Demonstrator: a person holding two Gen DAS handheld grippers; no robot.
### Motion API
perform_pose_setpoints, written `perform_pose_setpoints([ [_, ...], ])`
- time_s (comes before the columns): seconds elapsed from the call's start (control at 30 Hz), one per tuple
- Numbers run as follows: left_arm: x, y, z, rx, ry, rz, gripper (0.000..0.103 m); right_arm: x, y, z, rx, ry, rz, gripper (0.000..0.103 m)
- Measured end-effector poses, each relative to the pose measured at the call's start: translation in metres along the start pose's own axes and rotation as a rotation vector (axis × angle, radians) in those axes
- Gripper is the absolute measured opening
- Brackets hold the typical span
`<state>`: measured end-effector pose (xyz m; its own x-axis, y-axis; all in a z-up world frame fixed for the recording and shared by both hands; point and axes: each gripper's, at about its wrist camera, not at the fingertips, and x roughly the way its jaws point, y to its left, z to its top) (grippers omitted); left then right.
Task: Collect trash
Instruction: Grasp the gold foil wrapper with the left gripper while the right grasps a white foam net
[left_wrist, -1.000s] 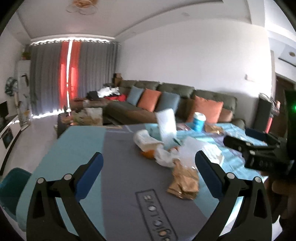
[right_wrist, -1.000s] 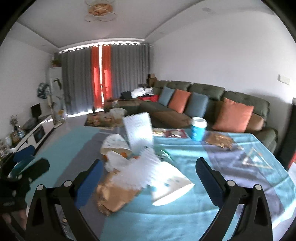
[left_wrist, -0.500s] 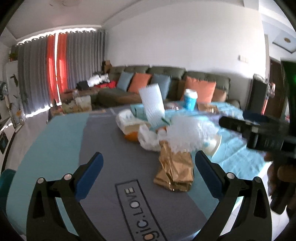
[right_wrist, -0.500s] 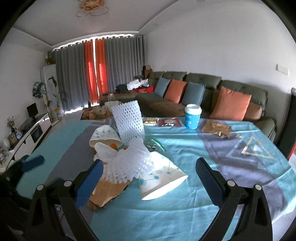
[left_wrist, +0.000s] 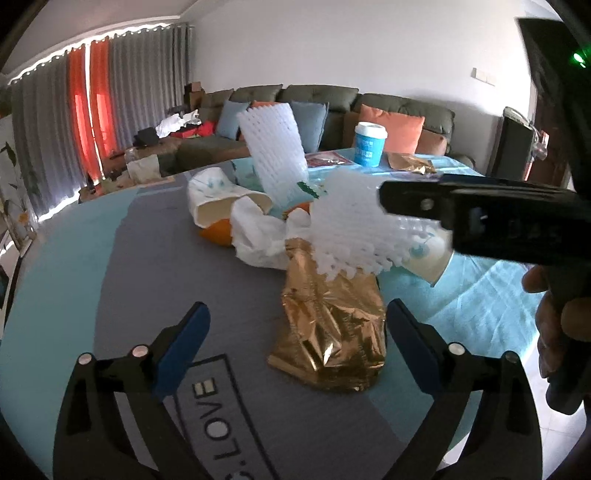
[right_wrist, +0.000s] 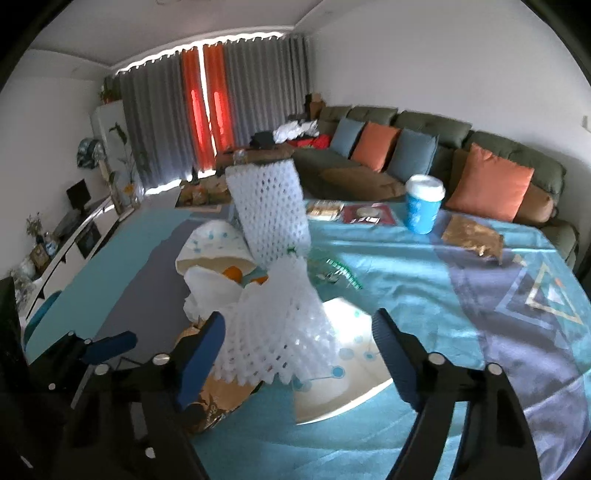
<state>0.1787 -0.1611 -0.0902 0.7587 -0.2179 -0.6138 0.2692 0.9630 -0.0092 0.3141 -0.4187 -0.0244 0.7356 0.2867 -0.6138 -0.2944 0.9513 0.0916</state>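
Trash pile (left_wrist: 295, 236) mid-table: white foam nets, crumpled gold foil bag (left_wrist: 332, 332), paper cups, orange peel.
My left gripper (left_wrist: 295, 350) just narrowed a bit, foil bag between its jaws, untouched. My right gripper (right_wrist: 295, 354) closing too, around the foam net (right_wrist: 277, 332), contact unclear.

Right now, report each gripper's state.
Left gripper: open, jaws just been closing, gold foil bag between them, untouched.
Right gripper: open, jaws just been closing around the foam net, not gripping.
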Motion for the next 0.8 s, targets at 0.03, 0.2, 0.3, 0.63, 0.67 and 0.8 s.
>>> perform_pose_setpoints([
  [0.03,0.005,0.000,0.000,0.000,0.012,-0.009,0.085,0.005,0.000,0.000,0.003,0.018,0.010,0.068],
  [0.2,0.020,-0.001,0.000,-0.020,0.077,-0.050,0.060,0.013,-0.002,0.001,0.017,0.046,0.041,0.051],
  [0.3,0.022,-0.002,-0.002,-0.008,0.078,-0.062,0.049,0.012,-0.004,0.001,0.031,0.047,0.051,0.032],
  [0.63,0.010,0.005,-0.004,-0.043,0.033,-0.082,0.019,0.000,-0.005,-0.002,0.072,0.012,0.096,0.009],
  [0.67,0.007,0.007,-0.004,-0.048,0.025,-0.082,0.017,-0.003,-0.005,-0.001,0.072,0.000,0.099,0.009],
  [0.8,-0.008,0.018,-0.003,-0.078,-0.004,-0.073,0.016,-0.018,-0.002,0.005,0.067,-0.038,0.101,0.008],
])
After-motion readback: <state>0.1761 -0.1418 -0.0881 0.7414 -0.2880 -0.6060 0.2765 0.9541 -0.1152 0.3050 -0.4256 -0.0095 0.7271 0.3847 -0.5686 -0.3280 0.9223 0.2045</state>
